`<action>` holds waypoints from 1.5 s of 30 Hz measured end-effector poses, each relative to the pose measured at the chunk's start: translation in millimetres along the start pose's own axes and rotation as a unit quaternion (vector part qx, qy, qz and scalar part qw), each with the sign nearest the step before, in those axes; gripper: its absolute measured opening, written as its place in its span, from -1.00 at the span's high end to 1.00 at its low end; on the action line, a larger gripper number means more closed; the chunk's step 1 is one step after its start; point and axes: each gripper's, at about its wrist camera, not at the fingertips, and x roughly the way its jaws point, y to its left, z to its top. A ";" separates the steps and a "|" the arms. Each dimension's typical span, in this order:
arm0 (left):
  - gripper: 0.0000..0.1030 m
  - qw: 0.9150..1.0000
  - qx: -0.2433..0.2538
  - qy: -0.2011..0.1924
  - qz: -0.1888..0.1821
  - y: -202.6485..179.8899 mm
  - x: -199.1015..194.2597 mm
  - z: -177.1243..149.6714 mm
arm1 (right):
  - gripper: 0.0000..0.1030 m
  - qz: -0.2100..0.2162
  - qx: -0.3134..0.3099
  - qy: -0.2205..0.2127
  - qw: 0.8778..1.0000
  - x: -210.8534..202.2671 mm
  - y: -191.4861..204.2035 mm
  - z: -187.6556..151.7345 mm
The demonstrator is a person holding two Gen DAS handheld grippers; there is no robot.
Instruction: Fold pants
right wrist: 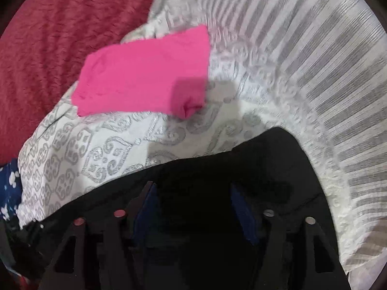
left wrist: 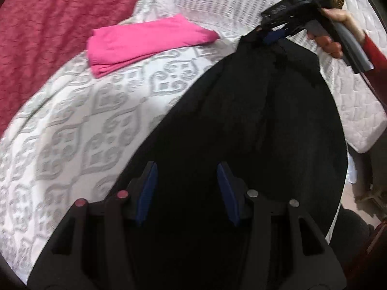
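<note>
Black pants are spread lower right on the patterned bed cover; left fingers and right fingers are held apart above them.

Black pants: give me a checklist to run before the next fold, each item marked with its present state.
1. Black pants lie on the patterned bedspread: ok.
2. Left gripper open over the dark cloth, nothing pinched: ok.
3. Right gripper open above the pants: ok in its own view; in the left view its tips sit at the pants' far end, contact cannot tell.
4. Pink folded garment lies apart from the pants: ok.
5. Pants flat, without wrinkles: cannot tell, cloth too dark and blurred.
6. Pants fully on the bed: not ok, one side hangs past the mattress edge.
</note>
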 end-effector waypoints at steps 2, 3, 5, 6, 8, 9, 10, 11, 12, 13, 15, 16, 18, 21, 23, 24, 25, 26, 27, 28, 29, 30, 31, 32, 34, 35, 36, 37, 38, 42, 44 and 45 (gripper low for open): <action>0.33 1.000 0.011 0.006 -0.013 -3.7 8.6 -0.1 | 0.56 -0.018 0.024 0.006 1.000 13.8 -1.7 1.8; 0.93 1.000 0.018 0.007 -0.018 -4.7 11.7 -1.2 | 0.85 -0.023 0.043 0.005 0.999 18.3 -4.6 1.7; 0.93 1.000 0.022 -0.002 -0.007 -5.6 8.1 1.8 | 0.86 -0.002 0.069 -0.025 0.997 12.0 -9.4 1.8; 0.93 0.999 0.029 -0.022 0.011 -5.8 -0.7 4.3 | 0.87 0.007 0.076 -0.050 0.996 2.6 -10.2 1.2; 0.93 0.998 0.024 -0.049 0.019 0.7 -15.2 10.8 | 0.89 0.012 0.082 -0.075 0.994 -8.1 -12.3 3.8; 0.93 0.998 0.008 -0.055 0.021 9.9 -19.6 15.8 | 0.91 0.008 0.087 -0.084 0.993 -12.2 -14.6 7.2; 0.93 0.998 -0.006 -0.060 0.028 17.4 -21.0 19.0 | 0.91 0.004 0.092 -0.089 0.992 -13.3 -17.2 10.6; 0.93 0.997 -0.029 -0.062 0.034 28.9 -20.0 22.1 | 0.91 0.000 0.101 -0.094 0.990 -13.1 -20.9 15.4; 0.93 0.997 -0.043 -0.056 0.036 35.3 -16.4 22.3 | 0.91 -0.012 0.106 -0.098 0.990 -10.5 -24.6 20.2; 0.92 0.997 -0.055 -0.046 0.034 39.8 -11.6 20.5 | 0.91 -0.028 0.100 -0.100 0.990 -8.6 -25.4 23.0; 0.86 0.997 -0.057 -0.035 0.032 38.7 -8.2 14.6 | 0.90 -0.047 0.085 -0.095 0.991 -2.3 -29.0 24.8; 0.64 0.997 -0.051 -0.037 0.033 36.5 -8.5 11.2 | 0.89 -0.034 0.088 -0.089 0.992 -1.8 -32.2 21.2; -0.05 0.999 -0.042 -0.024 0.024 30.3 -11.3 2.6 | 0.73 -0.010 0.083 -0.088 0.993 -8.8 -34.8 11.5; -0.24 0.998 -0.033 -0.034 0.046 22.2 -28.1 -10.4 | 0.48 -0.051 0.066 -0.097 0.992 -20.8 -43.5 -3.0; -0.24 0.996 -0.052 -0.047 0.061 24.0 -47.2 -21.1 | 0.48 -0.080 0.063 -0.096 0.990 -26.2 -50.9 -13.2; -0.24 0.993 -0.077 -0.058 0.067 29.5 -62.5 -31.6 | 0.48 -0.090 0.064 -0.098 0.989 -30.9 -59.1 -20.7; -0.24 0.990 -0.101 -0.070 0.069 35.8 -76.2 -41.8 | 0.48 -0.100 0.070 -0.101 0.987 -37.9 -70.9 -33.5; -0.24 0.986 -0.122 -0.081 0.073 42.4 -87.4 -50.3 | 0.44 -0.103 0.079 -0.103 0.986 -43.4 -81.9 -44.8; -0.24 0.980 -0.153 -0.095 0.086 50.5 -105.7 -66.7 | 0.37 -0.103 0.092 -0.102 0.985 -48.5 -93.5 -58.7; -0.24 0.972 -0.180 -0.104 0.106 58.0 -122.3 -83.9 | 0.35 -0.101 0.100 -0.101 0.985 -53.1 -99.9 -69.5; -0.24 0.964 -0.207 -0.107 0.131 65.8 -138.8 -103.7 | 0.34 -0.098 0.109 -0.100 0.984 -57.5 -107.7 -84.7; -0.24 0.957 -0.226 -0.106 0.150 73.6 -148.0 -116.7 | 0.33 -0.098 0.112 -0.099 0.984 -60.5 -110.3 -94.1; -0.24 0.945 -0.255 -0.102 0.178 83.1 -164.8 -140.1 | 0.33 -0.094 0.108 -0.102 0.984 -65.0 -109.3 -104.7; -0.24 0.936 -0.275 -0.097 0.198 90.4 -175.2 -156.5 | 0.32 -0.090 0.100 -0.105 0.985 -68.6 -104.1 -111.3; -0.24 0.908 -0.320 -0.080 0.258 103.4 -203.2 -195.4 | 0.27 -0.071 0.070 -0.102 0.990 -72.6 -85.6 -119.7; -0.24 0.899 -0.332 -0.079 0.275 107.1 -214.4 -208.9 | 0.18 -0.060 0.056 -0.101 0.991 -73.0 -73.9 -121.3; -0.24 0.888 -0.348 -0.086 0.289 110.1 -230.7 -226.1 | 0.10 -0.051 0.047 -0.101 0.993 -74.0 -63.6 -124.7; -0.24 0.877 -0.365 -0.094 0.299 112.1 -244.9 -241.8 | 0.08 -0.037 0.037 -0.101 0.994 -73.5 -49.1 -127.5; -0.24 0.866 -0.379 -0.097 0.311 114.2 -257.2 -255.6 | 0.06 -0.024 0.028 -0.098 0.995 -72.0 -36.8 -129.3; -0.24 0.843 -0.402 -0.088 0.347 123.6 -283.5 -292.5 | 0.05 0.022 -0.022 -0.077 0.997 -61.6 22.1 -137.3; -0.24 0.838 -0.409 -0.084 0.351 133.2 -290.1 -308.2 | 0.05 0.042 -0.063 -0.070 0.995 -59.3 56.2 -144.4; -0.24 0.839 -0.410 -0.081 0.349 136.8 -290.2 -312.8 | 0.05 0.053 -0.098 -0.067 0.992 -58.1 82.8 -146.5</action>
